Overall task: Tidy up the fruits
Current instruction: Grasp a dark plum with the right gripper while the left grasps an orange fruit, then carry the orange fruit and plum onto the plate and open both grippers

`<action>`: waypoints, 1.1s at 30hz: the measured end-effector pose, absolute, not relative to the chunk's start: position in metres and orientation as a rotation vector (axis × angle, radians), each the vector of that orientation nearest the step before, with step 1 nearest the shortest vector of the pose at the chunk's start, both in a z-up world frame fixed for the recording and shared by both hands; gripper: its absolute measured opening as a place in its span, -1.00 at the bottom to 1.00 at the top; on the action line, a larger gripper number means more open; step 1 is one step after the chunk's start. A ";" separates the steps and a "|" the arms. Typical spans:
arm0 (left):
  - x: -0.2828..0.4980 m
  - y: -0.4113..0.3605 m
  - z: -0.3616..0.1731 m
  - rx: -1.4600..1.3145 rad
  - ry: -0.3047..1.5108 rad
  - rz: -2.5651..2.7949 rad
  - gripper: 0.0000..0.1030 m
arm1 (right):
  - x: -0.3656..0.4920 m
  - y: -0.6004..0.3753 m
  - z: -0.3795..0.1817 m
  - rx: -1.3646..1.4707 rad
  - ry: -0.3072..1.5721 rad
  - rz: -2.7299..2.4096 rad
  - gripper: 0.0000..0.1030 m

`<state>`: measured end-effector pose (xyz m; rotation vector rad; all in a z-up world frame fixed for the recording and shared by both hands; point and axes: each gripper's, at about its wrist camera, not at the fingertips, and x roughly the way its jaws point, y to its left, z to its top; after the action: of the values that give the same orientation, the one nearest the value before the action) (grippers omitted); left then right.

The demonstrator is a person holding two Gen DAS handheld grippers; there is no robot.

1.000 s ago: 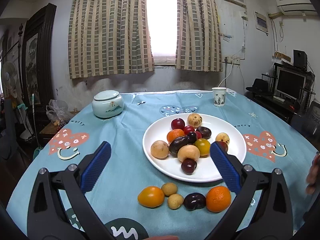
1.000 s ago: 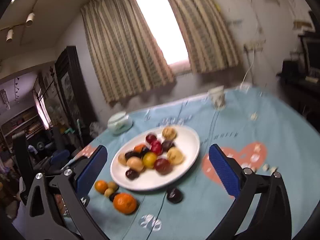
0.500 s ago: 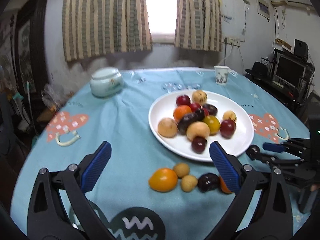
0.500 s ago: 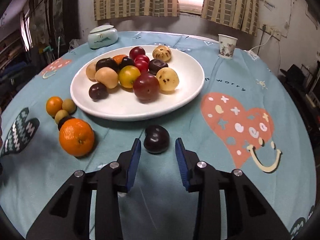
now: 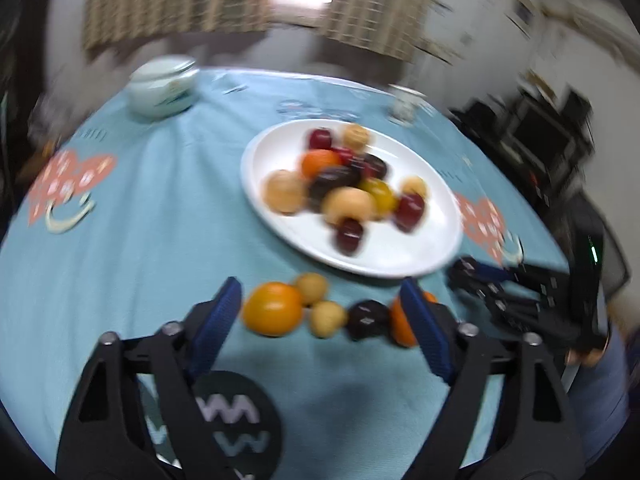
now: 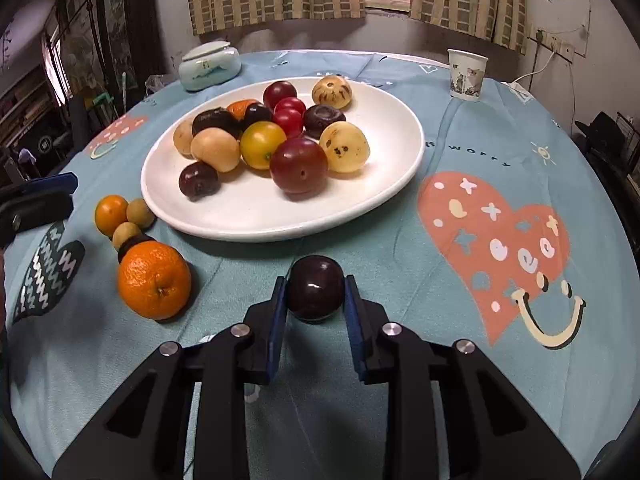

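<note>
A white plate [image 6: 384, 184] holds several fruits; it also shows in the left wrist view [image 5: 400, 256]. My right gripper [image 6: 315, 292] is shut on a dark plum [image 6: 315, 287] just in front of the plate, low over the cloth. A row of loose fruits lies on the cloth: a big orange [image 6: 154, 279], two small tan fruits [image 6: 140, 213], a small orange one [image 6: 111, 213]. My left gripper [image 5: 320, 316] is open, its fingers either side of this row: an orange fruit [image 5: 273, 309], tan fruits [image 5: 328, 319], a dark plum [image 5: 367, 319].
A pale green lidded jar [image 6: 209, 65] and a paper cup [image 6: 466, 74] stand at the table's far side. The blue tablecloth [image 6: 500, 240] has heart prints. The right gripper shows at the right of the left wrist view [image 5: 520, 300]. The left wrist view is blurred.
My right gripper has closed on the dark plum in front of the plate. My left gripper has moved down and closer to the row of loose fruits.
</note>
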<state>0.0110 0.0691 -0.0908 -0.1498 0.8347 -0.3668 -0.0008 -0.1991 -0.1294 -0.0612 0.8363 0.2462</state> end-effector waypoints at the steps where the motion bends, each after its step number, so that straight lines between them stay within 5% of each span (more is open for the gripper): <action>1: 0.017 0.076 -0.095 -0.193 0.869 -0.351 0.28 | -0.002 -0.200 -0.129 -0.059 0.831 0.247 -0.47; 4: 0.035 0.090 -0.116 -0.281 0.994 -0.294 0.08 | -0.002 -0.200 -0.128 -0.054 0.828 0.256 -0.47; 12: 0.038 0.064 -0.130 -0.185 1.029 -0.294 0.12 | -0.003 -0.197 -0.125 -0.054 0.822 0.270 -0.46; 15: 0.038 0.068 -0.129 -0.182 1.017 -0.284 -0.14 | -0.004 -0.195 -0.125 -0.062 0.821 0.274 -0.46; 28: 0.020 0.062 -0.097 -0.159 0.857 -0.360 -0.15 | -0.004 -0.196 -0.125 -0.066 0.814 0.277 -0.46; 33: -0.001 0.020 -0.097 0.052 0.808 -0.362 -0.15 | -0.006 -0.191 -0.123 -0.082 0.806 0.299 -0.46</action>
<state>-0.0009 0.0198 -0.0975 0.0516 0.8084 -0.3618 -0.0063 -0.1911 -0.1233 -0.0817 0.8057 0.2988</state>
